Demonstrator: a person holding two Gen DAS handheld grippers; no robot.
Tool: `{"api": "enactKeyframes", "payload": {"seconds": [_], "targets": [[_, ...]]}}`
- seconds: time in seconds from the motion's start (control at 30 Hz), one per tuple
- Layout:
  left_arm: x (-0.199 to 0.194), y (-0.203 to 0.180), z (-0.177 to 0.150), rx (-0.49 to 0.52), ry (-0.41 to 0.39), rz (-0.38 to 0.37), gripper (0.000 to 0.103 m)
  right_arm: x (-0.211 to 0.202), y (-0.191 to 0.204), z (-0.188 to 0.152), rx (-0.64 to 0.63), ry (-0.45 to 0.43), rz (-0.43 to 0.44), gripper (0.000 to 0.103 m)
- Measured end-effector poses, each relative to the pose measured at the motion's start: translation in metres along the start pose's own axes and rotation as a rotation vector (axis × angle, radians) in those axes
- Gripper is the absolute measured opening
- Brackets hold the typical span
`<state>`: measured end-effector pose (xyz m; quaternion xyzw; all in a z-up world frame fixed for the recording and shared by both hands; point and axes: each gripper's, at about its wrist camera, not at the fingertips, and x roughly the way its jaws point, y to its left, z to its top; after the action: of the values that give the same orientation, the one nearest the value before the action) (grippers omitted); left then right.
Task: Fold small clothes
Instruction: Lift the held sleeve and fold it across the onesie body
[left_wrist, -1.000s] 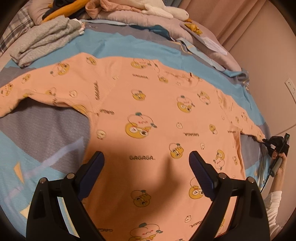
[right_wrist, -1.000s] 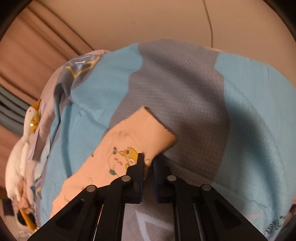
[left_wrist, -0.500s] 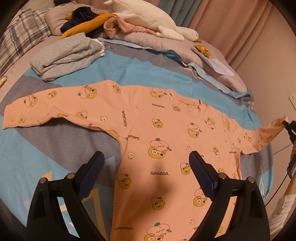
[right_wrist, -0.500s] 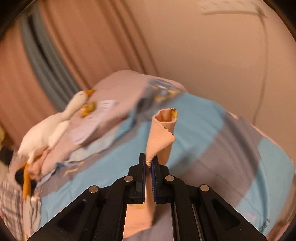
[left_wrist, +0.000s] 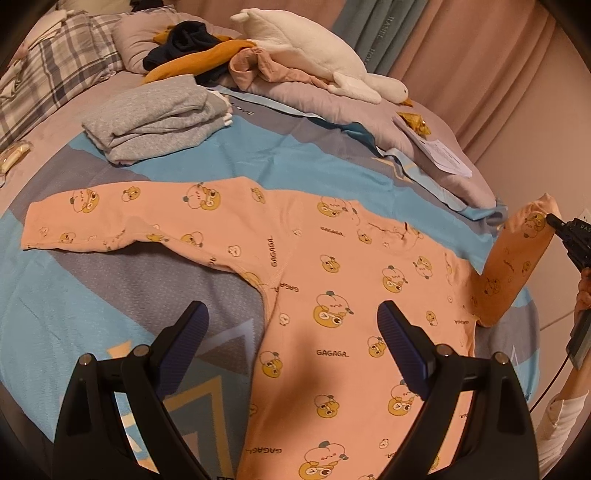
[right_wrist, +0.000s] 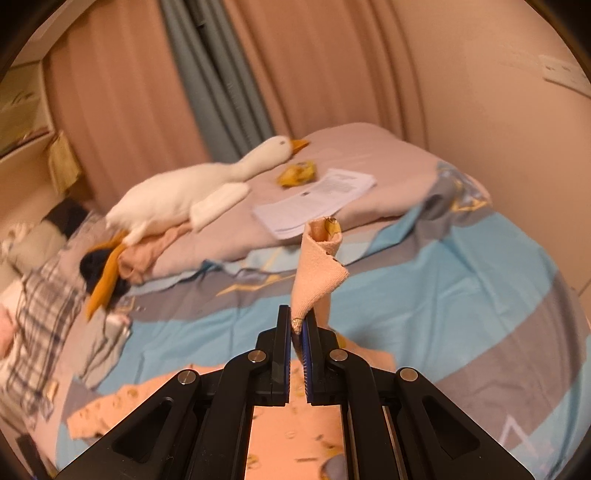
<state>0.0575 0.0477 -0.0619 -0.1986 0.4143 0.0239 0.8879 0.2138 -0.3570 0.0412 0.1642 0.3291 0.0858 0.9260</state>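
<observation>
Right gripper (right_wrist: 298, 326) pinches the lifted cuff of the peach cartoon-print cotton top (left_wrist: 332, 314) spread on the striped bedspread (left_wrist: 92, 295); I'd swing it toward nine o'clock, keeping tension, left gripper (left_wrist: 291, 325) spread above.

Bed (left_wrist: 110, 295) with a blue-and-grey patterned cover. Folded grey garment (left_wrist: 155, 114) at 10 o'clock in the left wrist view. White plush goose (left_wrist: 306, 55) at 12 — lying on a pinkish-grey duvet, head toward 1 o'clock. Touching it, a heap of loose clothes (left_wrist: 207, 55) — mustard, dark, pink. Plaid pillow (left_wrist: 48, 77) at 10, far edge. White papers (right_wrist: 317, 199) and a yellow crumpled wrapper (right_wrist: 299, 173) beside the goose's head. Pink and grey-blue curtains (right_wrist: 207, 74) behind.
</observation>
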Motion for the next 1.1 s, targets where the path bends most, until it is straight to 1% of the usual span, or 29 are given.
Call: {"api": "enactKeyframes", "payload": {"seconds": [0.13,0.23,0.37,0.5,0.63,0.9,0.97,1.07,1.1], "targets": [[0.0,0.005,0.001,-0.014,-0.001,0.002,0.092,0.012,0.025,-0.01,-0.06,0.038,0.014,0.007],[0.001,0.008,0.0,-0.016,0.005,0.009,0.092,0.02,0.046,-0.021,-0.105,0.078,0.043,0.007],[0.003,0.012,0.0,-0.028,0.012,0.015,0.092,0.031,0.067,-0.041,-0.15,0.123,0.074,0.007],[0.004,0.015,-0.001,-0.031,0.018,0.017,0.092,0.045,0.086,-0.061,-0.18,0.191,0.119,0.007],[0.006,0.017,-0.002,-0.036,0.021,0.015,0.092,0.053,0.105,-0.079,-0.235,0.238,0.141,0.007],[0.009,0.025,-0.005,-0.046,0.032,0.018,0.092,0.076,0.132,-0.122,-0.339,0.369,0.195,0.007],[0.008,0.027,-0.005,-0.052,0.032,0.018,0.092,0.085,0.138,-0.135,-0.362,0.414,0.205,0.007],[0.007,0.029,-0.006,-0.055,0.032,0.02,0.092,0.095,0.143,-0.149,-0.384,0.461,0.2,0.007],[0.007,0.03,-0.006,-0.054,0.031,0.02,0.092,0.1,0.145,-0.155,-0.4,0.474,0.183,0.007]]}}
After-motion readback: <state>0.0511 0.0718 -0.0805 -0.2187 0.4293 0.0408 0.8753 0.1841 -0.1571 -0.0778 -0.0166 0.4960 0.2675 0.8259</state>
